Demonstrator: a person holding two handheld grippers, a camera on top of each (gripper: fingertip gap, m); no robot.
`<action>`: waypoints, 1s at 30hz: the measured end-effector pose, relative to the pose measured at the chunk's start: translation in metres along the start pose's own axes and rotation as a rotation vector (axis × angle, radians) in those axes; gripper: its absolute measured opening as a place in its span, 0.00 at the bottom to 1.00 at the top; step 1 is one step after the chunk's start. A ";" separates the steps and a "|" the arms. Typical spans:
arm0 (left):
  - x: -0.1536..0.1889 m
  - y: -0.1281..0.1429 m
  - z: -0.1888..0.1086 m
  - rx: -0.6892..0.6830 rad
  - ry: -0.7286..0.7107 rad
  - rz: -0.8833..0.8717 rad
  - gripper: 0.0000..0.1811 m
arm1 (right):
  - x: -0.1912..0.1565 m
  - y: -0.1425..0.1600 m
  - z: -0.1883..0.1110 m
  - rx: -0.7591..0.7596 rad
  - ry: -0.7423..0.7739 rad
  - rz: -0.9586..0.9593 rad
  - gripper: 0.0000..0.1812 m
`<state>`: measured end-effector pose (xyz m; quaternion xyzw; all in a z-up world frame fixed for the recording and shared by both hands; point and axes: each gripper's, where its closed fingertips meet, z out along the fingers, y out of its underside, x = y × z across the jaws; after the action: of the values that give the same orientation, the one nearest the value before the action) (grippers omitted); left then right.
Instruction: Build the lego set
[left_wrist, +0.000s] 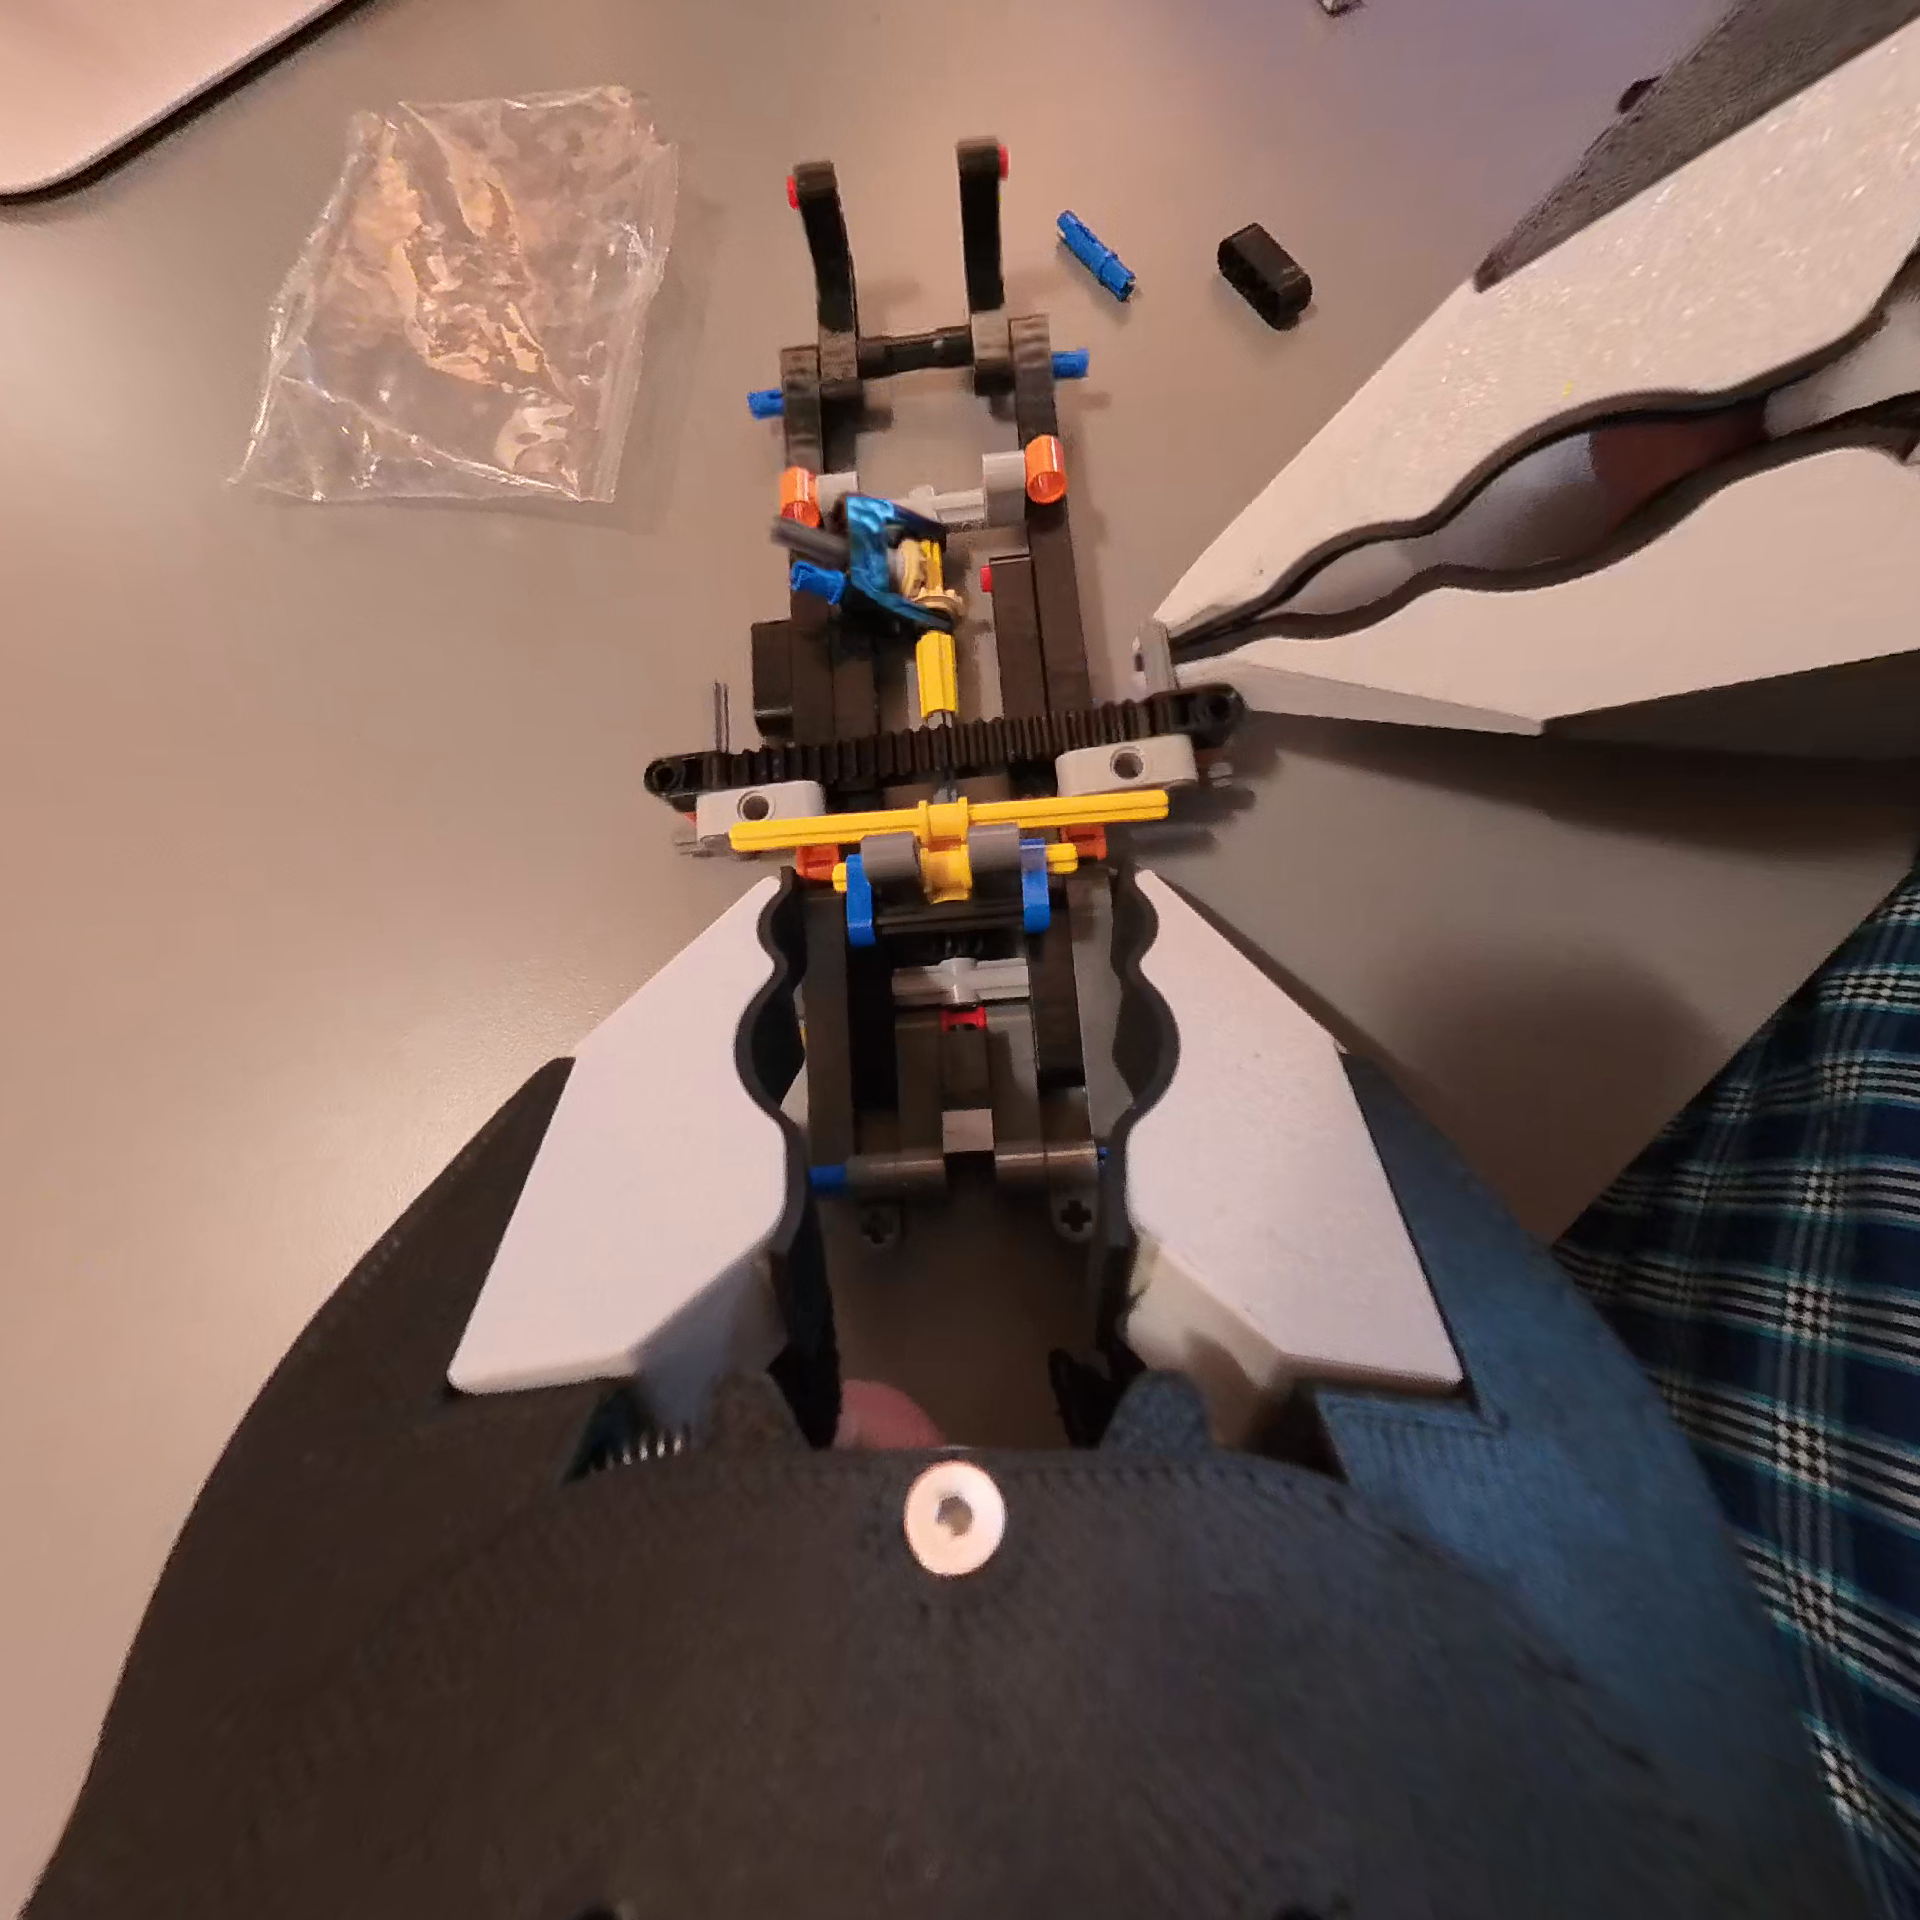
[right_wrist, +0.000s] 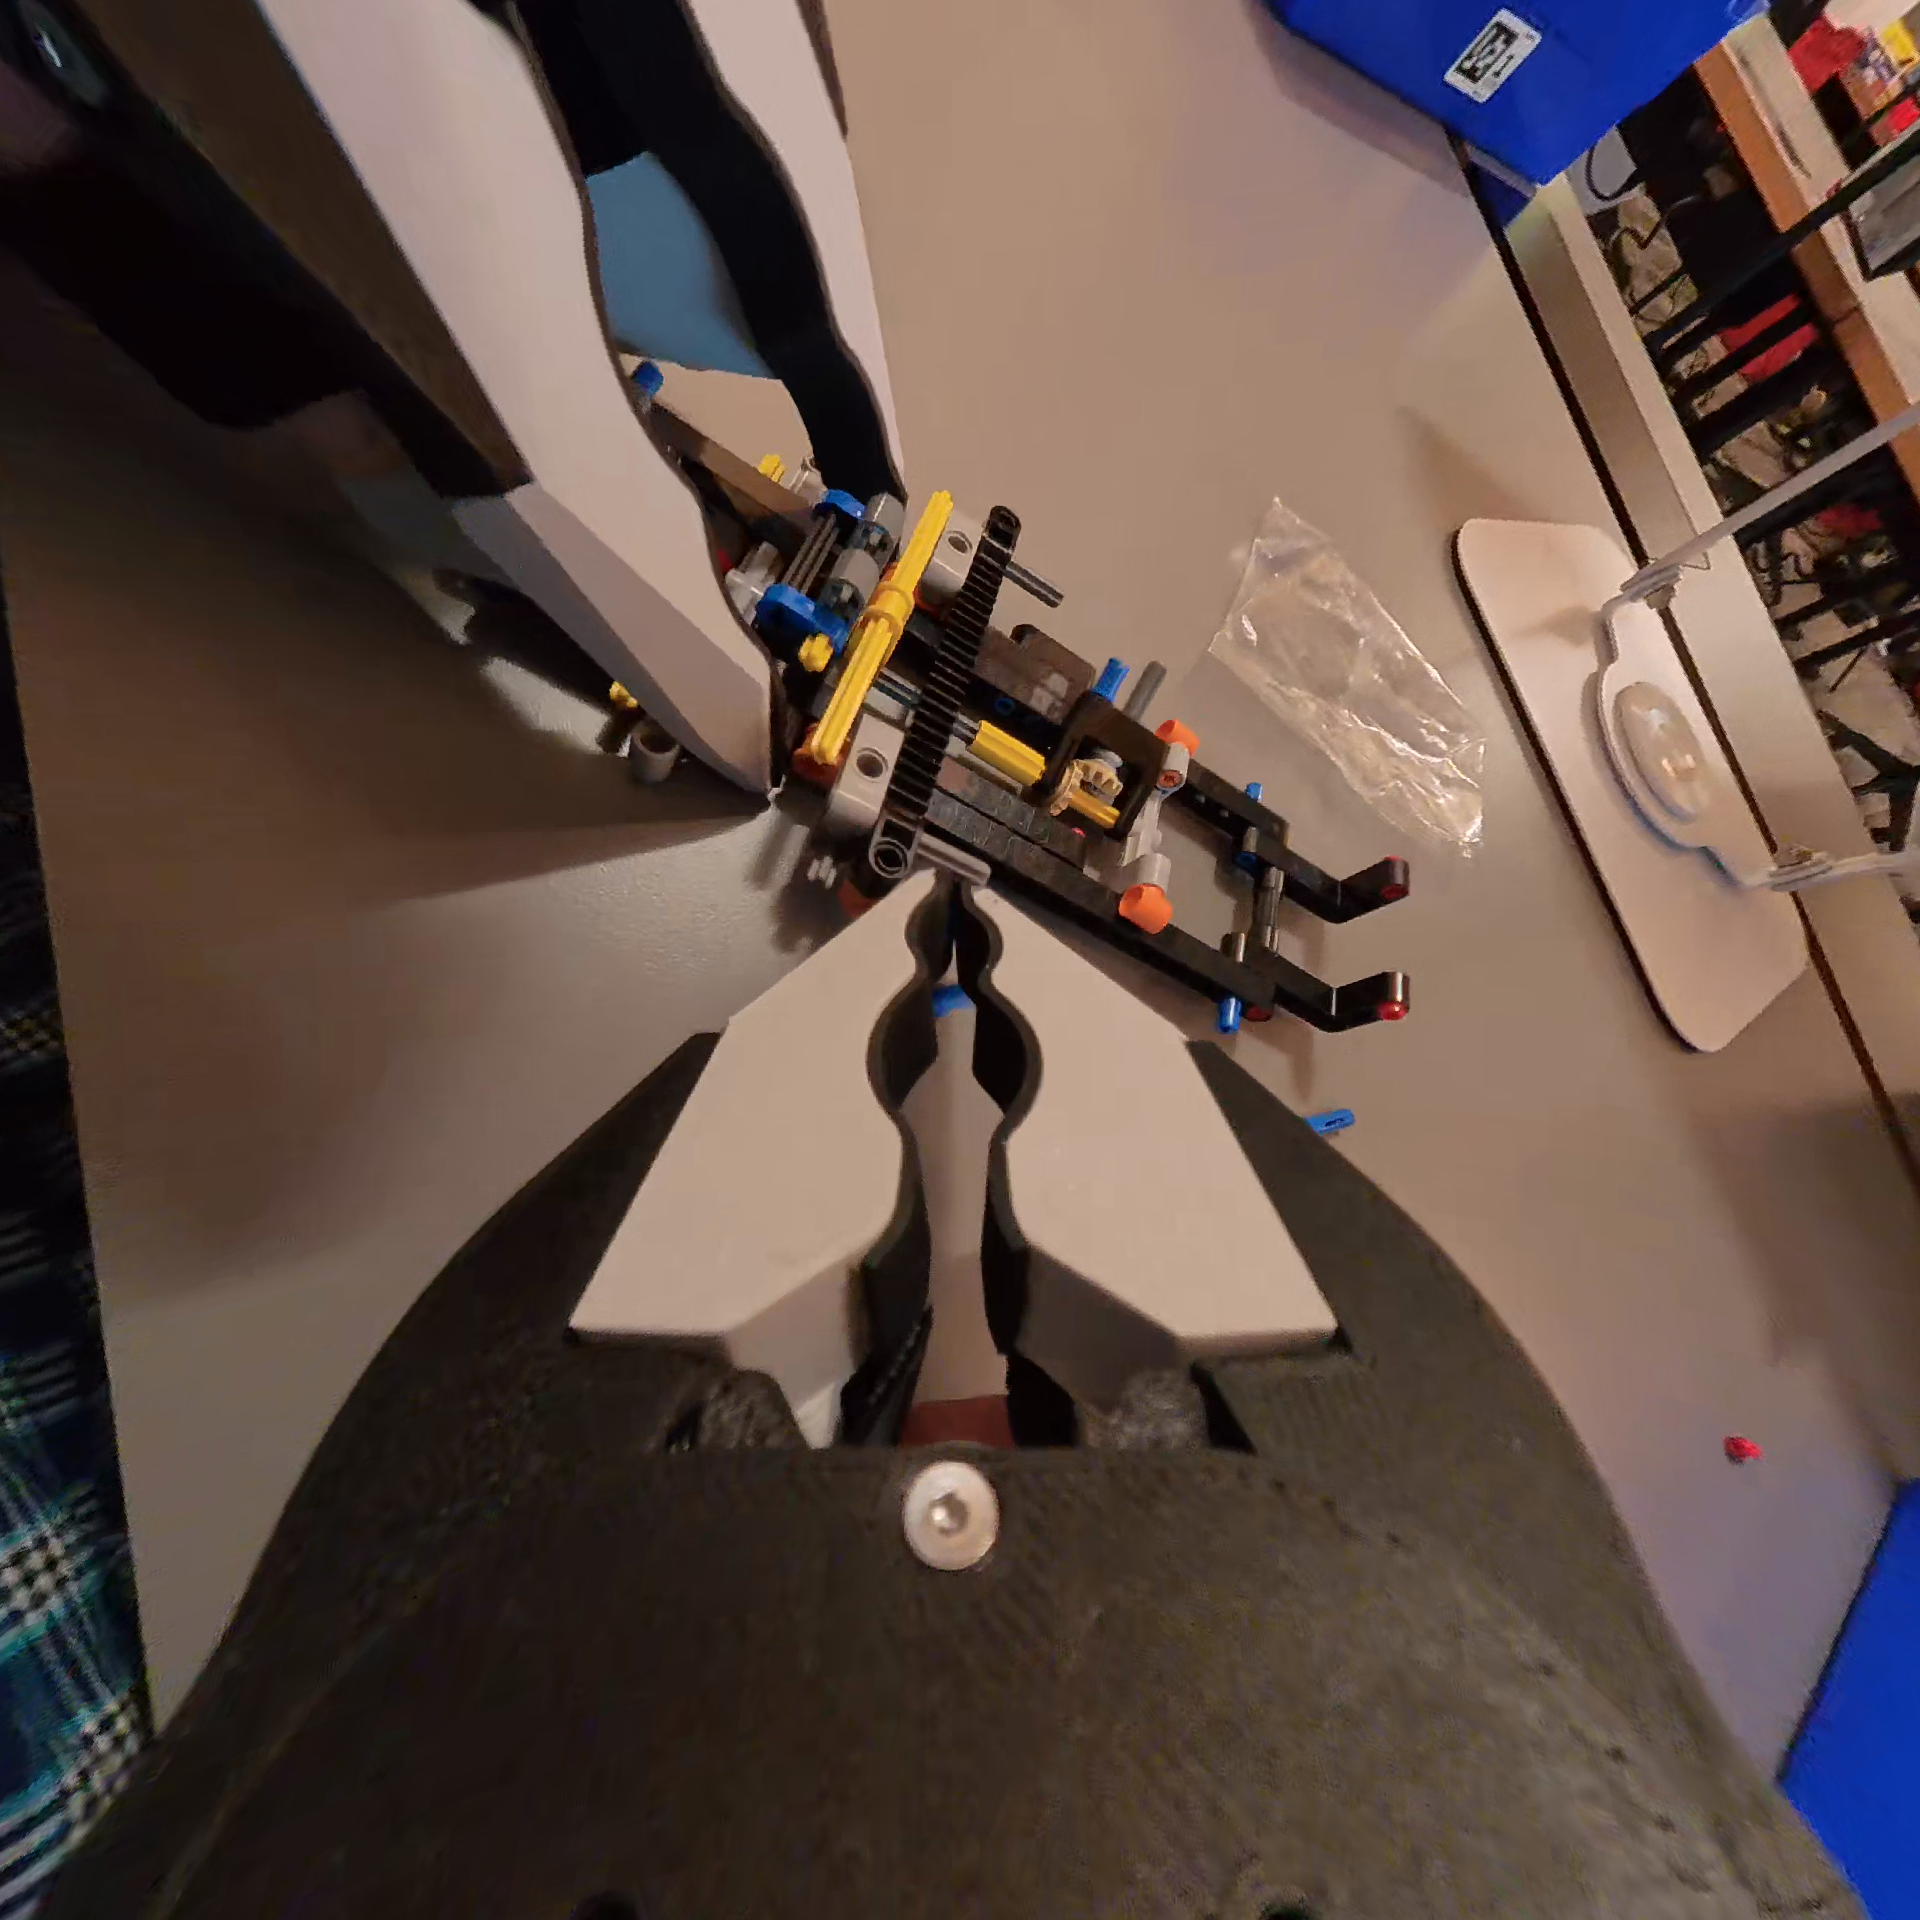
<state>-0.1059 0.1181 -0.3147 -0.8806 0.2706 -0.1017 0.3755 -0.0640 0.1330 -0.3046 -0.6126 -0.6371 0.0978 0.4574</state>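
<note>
My left hand-held gripper (left_wrist: 951, 914) squeezes the near end of the lego car frame (left_wrist: 935, 582), which lies long-ways straight away from me on the surface (left_wrist: 312, 831). My right hand-held gripper (right_wrist: 951, 894), nearly closed on a small grey piece (right_wrist: 961, 860), touches its side by the black toothed bar (right_wrist: 940, 686).

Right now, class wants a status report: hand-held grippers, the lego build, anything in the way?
Left hand-held gripper clamped on lego chassis near end. Right hand-held gripper pinching small grey piece at rack side. Loose blue pin, black connector beyond; plastic bag aside.
</note>
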 end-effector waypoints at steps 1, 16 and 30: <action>0.001 0.000 0.000 0.001 0.005 0.001 0.31 | -0.001 0.000 0.001 0.001 -0.006 -0.021 0.00; -0.003 -0.001 0.001 0.002 -0.025 0.000 0.32 | 0.007 0.014 -0.013 0.004 -0.144 0.146 0.00; -0.008 -0.002 0.001 0.003 -0.063 -0.015 0.32 | -0.028 0.037 -0.076 -0.026 -0.462 0.328 0.13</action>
<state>-0.1113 0.1237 -0.3137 -0.8847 0.2520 -0.0773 0.3844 0.0107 0.0836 -0.3005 -0.6749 -0.6179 0.2993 0.2704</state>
